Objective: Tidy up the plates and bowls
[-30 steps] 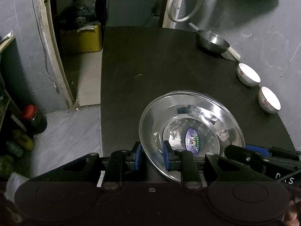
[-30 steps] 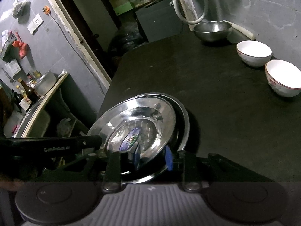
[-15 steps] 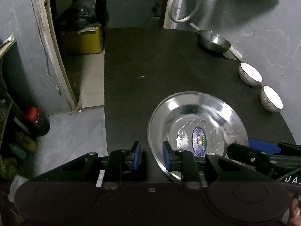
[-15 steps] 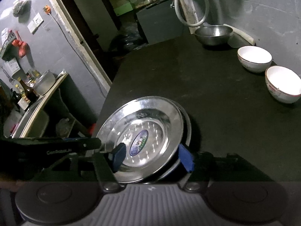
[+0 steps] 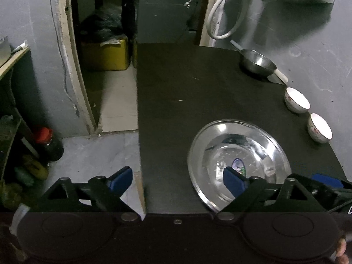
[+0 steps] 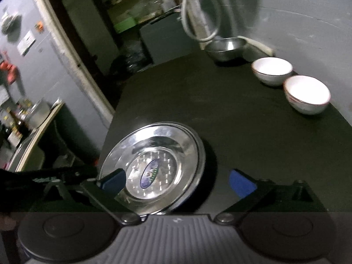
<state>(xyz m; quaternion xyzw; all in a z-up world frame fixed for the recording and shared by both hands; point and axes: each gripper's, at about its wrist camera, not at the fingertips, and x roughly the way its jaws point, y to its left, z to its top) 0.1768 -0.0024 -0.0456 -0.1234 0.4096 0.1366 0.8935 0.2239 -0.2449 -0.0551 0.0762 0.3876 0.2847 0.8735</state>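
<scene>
The shiny round steel plates [image 5: 238,162] lie stacked near the front edge of the black desk [image 5: 187,92]. Both the left tongs [image 5: 178,179] and the right tongs [image 6: 177,180] are spread wide, gripping nothing. Two white ceramic bowls [image 6: 290,83] and a steel bowl [image 6: 226,48] stand along the grey wall.

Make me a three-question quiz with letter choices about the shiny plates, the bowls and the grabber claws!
1. Where do the stacked shiny steel plates sit on the black table?
A. near corner
B. far end
C. on the floor

2. How many white ceramic bowls stand by the wall?
A. one
B. two
C. four

3. How do the left gripper and right gripper stand?
A. both shut
B. one shut
C. both open

Answers: 1 A, the plates lie right before both grippers; 2 B, a pair shows beyond the plates; 3 C, blue pads spread wide, gripping nothing.
</scene>
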